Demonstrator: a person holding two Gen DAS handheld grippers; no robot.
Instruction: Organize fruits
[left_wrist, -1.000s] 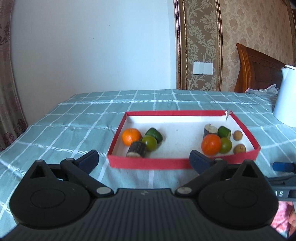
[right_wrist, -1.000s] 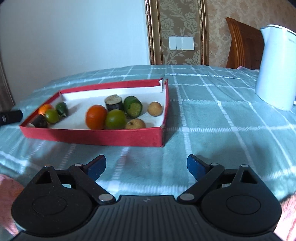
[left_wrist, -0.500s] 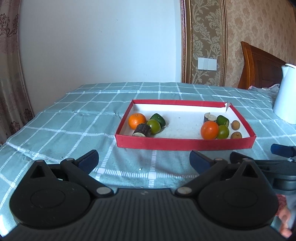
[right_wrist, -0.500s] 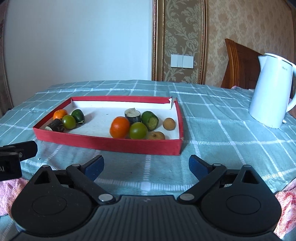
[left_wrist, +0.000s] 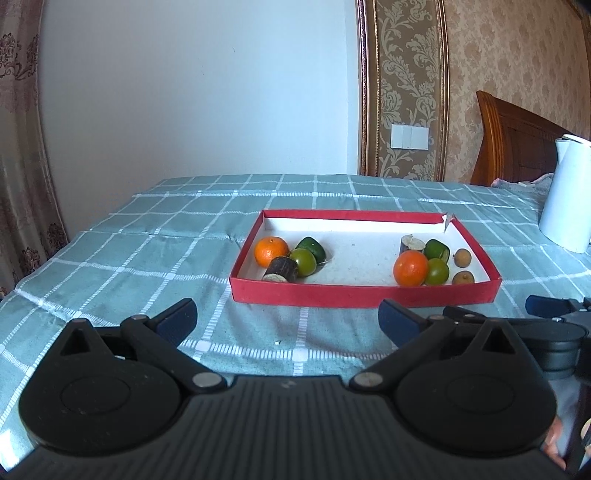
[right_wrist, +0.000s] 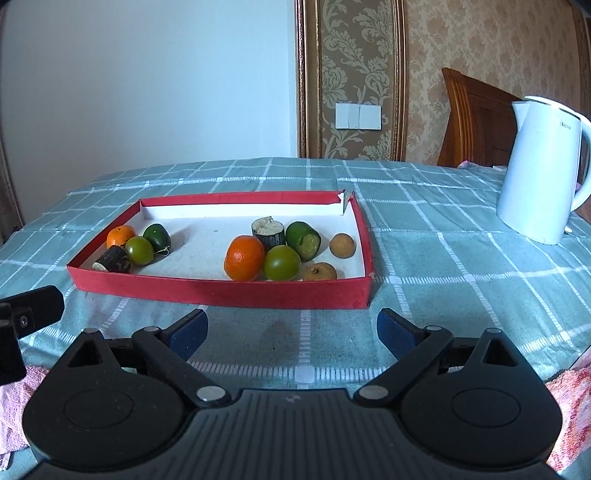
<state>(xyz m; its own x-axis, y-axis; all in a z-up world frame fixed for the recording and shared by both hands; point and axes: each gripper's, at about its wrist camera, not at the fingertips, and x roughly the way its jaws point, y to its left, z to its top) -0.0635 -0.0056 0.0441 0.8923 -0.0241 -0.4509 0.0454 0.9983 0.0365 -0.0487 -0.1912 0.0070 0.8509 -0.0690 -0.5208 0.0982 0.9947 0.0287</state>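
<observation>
Tray (right_wrist: 221, 293): red outer walls, white inside; it holds two orange fruits (right_wrist: 244, 257) (right_wrist: 120, 235), two yellow-green round fruits (right_wrist: 282, 262) (right_wrist: 139, 250), two dark green cut pieces (right_wrist: 303, 235) (right_wrist: 157, 236), two dark-skinned pale-ended stubs (right_wrist: 269, 231) (right_wrist: 113, 259) and two tan-brown small fruits (right_wrist: 342, 245) (right_wrist: 320, 271). Tablecloth (right_wrist: 443, 258): teal-green with a white grid check; kettle (right_wrist: 537, 173): white. Wall (left_wrist: 184, 92): plain pale blue-white beside a beige damask-patterned panel (left_wrist: 404, 88) with gilt-brown borders and a white switch plate (left_wrist: 410, 136); headboard (left_wrist: 513, 144): reddish-brown wood; both grippers (left_wrist: 288, 323) (right_wrist: 291, 328): black bodies with dark blue finger pads.
</observation>
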